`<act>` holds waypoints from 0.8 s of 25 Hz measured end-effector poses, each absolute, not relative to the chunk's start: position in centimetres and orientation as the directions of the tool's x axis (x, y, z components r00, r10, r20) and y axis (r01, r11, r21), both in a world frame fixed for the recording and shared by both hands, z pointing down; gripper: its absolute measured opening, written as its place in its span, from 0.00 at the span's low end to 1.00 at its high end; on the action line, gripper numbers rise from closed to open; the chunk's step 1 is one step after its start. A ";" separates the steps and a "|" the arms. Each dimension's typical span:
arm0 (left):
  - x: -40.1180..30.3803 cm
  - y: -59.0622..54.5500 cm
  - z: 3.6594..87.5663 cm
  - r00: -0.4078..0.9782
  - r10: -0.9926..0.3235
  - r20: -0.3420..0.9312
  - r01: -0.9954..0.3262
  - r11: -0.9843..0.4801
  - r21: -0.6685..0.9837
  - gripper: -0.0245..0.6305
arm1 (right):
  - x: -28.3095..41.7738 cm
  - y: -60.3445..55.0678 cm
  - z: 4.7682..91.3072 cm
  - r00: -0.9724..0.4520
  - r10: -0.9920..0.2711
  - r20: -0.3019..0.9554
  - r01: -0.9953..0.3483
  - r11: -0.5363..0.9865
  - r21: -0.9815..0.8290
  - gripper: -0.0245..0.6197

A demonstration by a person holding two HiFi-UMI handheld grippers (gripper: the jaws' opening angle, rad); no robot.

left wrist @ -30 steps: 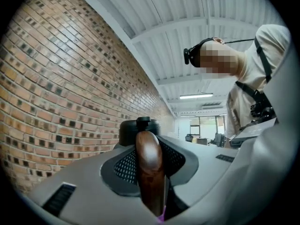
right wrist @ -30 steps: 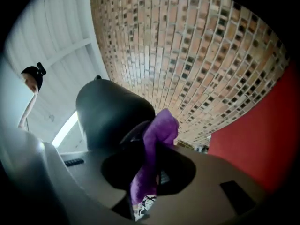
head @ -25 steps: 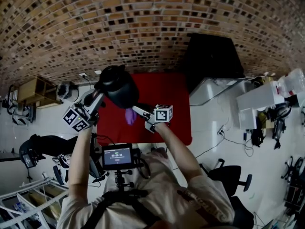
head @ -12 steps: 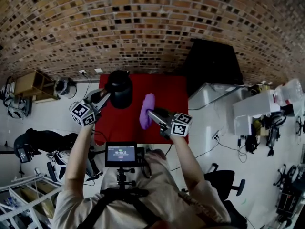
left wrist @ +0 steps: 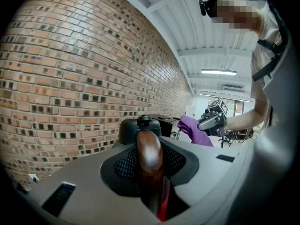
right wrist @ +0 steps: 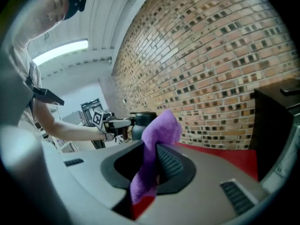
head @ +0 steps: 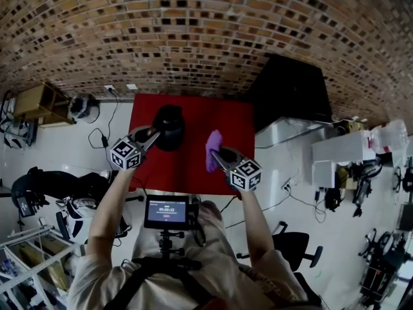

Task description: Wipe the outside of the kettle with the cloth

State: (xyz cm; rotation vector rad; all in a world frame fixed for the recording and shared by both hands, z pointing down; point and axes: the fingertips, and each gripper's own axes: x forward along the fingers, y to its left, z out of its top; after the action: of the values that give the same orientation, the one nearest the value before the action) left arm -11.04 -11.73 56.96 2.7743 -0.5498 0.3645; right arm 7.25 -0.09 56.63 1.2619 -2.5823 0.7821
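- Black kettle [head: 169, 126] is over the far left part of the red tabletop [head: 193, 166]; no view settles whether its base rests there.
- Left gripper [head: 155, 132] has its fingers clamped on the kettle's brown wooden handle [left wrist: 149, 156], which fills the gap between them.
- Right gripper [head: 218, 153] has its fingers pressed together on the purple cloth [head: 212, 144], held just right of the kettle and apart from it.
- Handling, as I judge it: the kettle is rigid and probably fairly heavy. Its smooth dark shell would likely turn under a sideways push, so the handle is the sound place to steady it.
- The cloth looks soft and limp. A loose bunch stands beyond the fingers and a tail hangs below, so the bunch is the part to press on the shell.
- Only the head view shows both grippers flanking the kettle and where it lies on the tabletop.
- Only the left gripper view shows the handle and the lid knob [left wrist: 144, 120] close up.
- Only the right gripper view shows how the cloth drapes through the fingers, with the kettle's side beyond.
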 end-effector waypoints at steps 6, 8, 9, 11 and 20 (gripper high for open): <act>-10.8 -13.4 63.5 0.854 -0.370 0.366 -0.479 -0.834 0.274 0.19 | 8.5 -0.5 64.6 -0.555 -0.657 0.510 -0.832 0.428 -0.354 0.17; -10.6 -14.1 65.1 0.839 -0.383 0.386 -0.502 -0.818 0.281 0.19 | 8.8 -0.4 66.9 -0.540 -0.637 0.550 -0.842 0.412 -0.350 0.17; -10.5 -14.5 65.8 0.834 -0.387 0.393 -0.511 -0.812 0.284 0.19 | 8.9 -0.4 67.9 -0.534 -0.627 0.567 -0.845 0.406 -0.347 0.17; -10.2 -15.2 66.9 0.826 -0.396 0.402 -0.524 -0.801 0.289 0.19 | 8.9 -0.3 69.8 -0.527 -0.607 0.595 -0.849 0.397 -0.348 0.17; -8.6 -17.6 71.0 0.805 -0.430 0.408 -0.564 -0.768 0.304 0.19 | 9.0 0.4 77.3 -0.507 -0.521 0.687 -0.862 0.313 -0.399 0.17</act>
State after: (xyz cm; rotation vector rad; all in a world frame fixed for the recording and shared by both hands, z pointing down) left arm -8.56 -17.56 70.96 2.5758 -0.7453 0.4433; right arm 8.97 0.37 77.33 1.2263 -2.1512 1.0572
